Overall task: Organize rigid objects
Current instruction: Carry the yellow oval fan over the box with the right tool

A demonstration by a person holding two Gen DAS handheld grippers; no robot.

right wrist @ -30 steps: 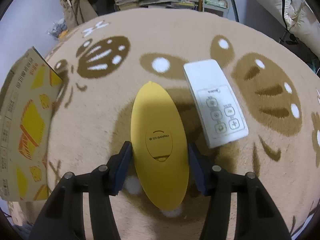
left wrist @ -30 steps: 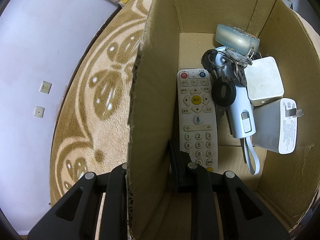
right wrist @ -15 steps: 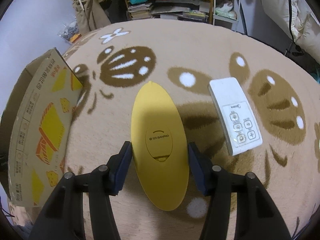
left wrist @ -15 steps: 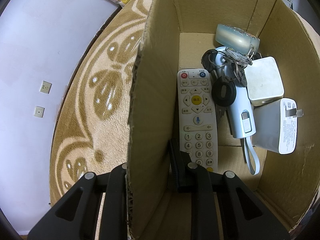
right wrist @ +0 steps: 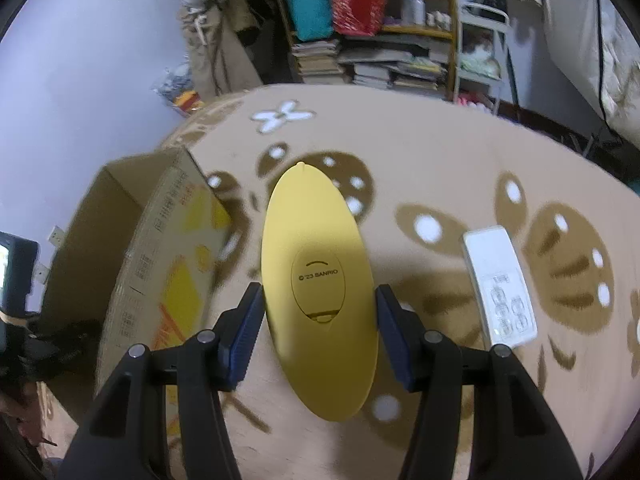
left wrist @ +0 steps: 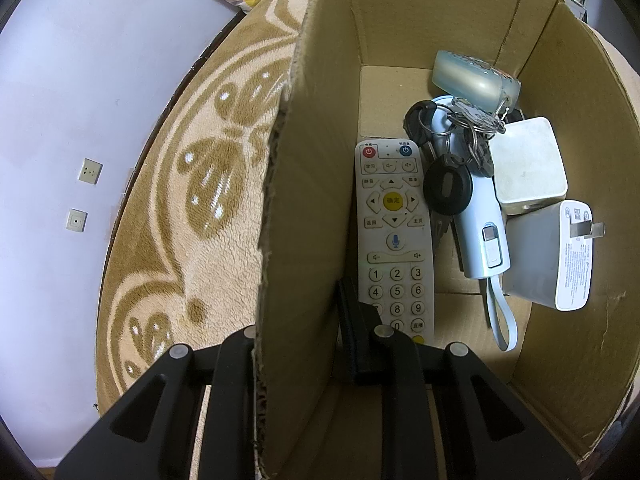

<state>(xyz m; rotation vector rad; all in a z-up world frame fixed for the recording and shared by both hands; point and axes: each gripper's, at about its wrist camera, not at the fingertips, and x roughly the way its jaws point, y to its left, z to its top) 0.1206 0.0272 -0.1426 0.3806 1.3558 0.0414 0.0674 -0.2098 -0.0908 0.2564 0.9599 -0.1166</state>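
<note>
Right wrist view: right gripper (right wrist: pixel 319 322) clamps the yellow oval piece (right wrist: pixel 318 280), long axis pointing ahead; the cardboard box (right wrist: pixel 160 264) lies to its left, wall pinched by the left gripper (left wrist: pixel 298 354)

This is a lived-in room in a home: a plush tan rug (right wrist: pixel 460 168) with brown and white patterns covers the floor. Against the far wall a shelf (right wrist: pixel 400 32) sags with stacked books (right wrist: pixel 368 68), a teal bin (right wrist: pixel 310 8) and a red basket (right wrist: pixel 360 4) (all rather crammed). Wall sockets (left wrist: pixel 90 171) sit low on the pale wall.
</note>
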